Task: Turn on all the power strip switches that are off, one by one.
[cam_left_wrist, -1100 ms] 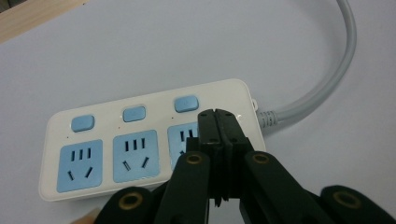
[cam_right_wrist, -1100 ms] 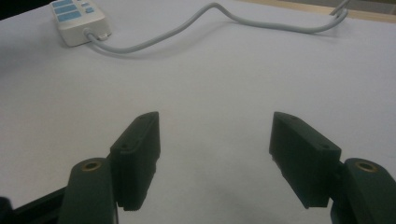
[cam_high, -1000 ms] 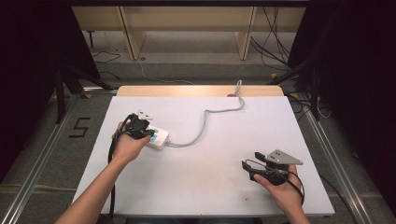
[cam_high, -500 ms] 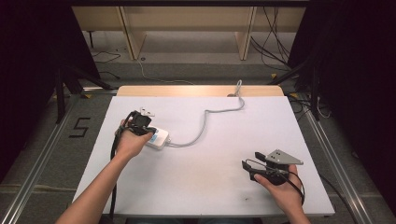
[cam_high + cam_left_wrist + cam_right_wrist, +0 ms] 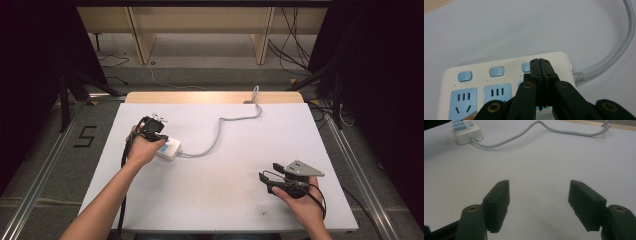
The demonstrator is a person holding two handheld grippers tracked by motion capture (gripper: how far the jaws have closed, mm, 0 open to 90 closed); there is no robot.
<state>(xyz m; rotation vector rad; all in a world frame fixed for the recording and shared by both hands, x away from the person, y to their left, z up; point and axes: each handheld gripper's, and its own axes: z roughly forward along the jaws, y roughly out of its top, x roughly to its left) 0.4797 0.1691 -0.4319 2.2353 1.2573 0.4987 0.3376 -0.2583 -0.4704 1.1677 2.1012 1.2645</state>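
A white power strip (image 5: pixel 171 149) with blue sockets and blue switch buttons lies on the white table (image 5: pixel 225 200), left of centre. Its grey cable (image 5: pixel 219 128) snakes to the far edge. My left gripper (image 5: pixel 160 141) is shut with nothing between its jaws. In the left gripper view its closed tips (image 5: pixel 540 61) sit over the button nearest the cable end of the strip (image 5: pixel 486 82), partly hiding it. Whether they press on it I cannot tell. Near the front right, my right gripper (image 5: pixel 263 177) rests open and empty, pointing left. Its jaws (image 5: pixel 539 195) face the distant strip (image 5: pixel 465 128).
Two more blue buttons (image 5: pixel 496 71) show on the strip, beside the cable (image 5: pixel 614 60). A wooden strip (image 5: pixel 215 97) edges the table's far side. Beyond it stand wooden shelf legs (image 5: pixel 142 40) and loose floor cables (image 5: pixel 295 35). Metal rails run along both sides.
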